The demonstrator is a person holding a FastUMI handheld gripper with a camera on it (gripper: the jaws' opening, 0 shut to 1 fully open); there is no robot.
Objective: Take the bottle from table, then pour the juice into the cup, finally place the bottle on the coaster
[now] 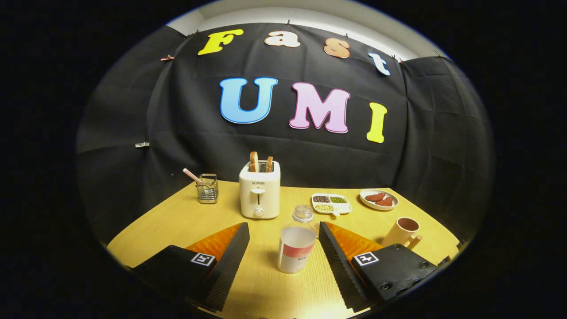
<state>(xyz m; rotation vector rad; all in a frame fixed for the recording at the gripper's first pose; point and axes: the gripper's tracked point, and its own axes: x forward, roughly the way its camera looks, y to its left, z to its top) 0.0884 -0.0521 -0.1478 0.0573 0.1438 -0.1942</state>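
Observation:
A clear plastic bottle (296, 243) with a red-and-white label and a clear cap stands upright on the wooden table (177, 221). It sits between my two fingers, closer to the right one, and neither finger touches it. My gripper (283, 230) is open wide around it. A tan cup (402, 232) with a handle stands just beyond the right finger, to the right of the bottle. Something small and pale peeks out behind the bottle by the right fingertip; I cannot tell what it is.
A white toaster (259, 189) with two bread slices stands beyond the bottle. A wire holder (207, 188) with a straw sits at the far left. A divided dish of seeds (331, 203) and a plate of red-brown pieces (378, 199) lie at the back right.

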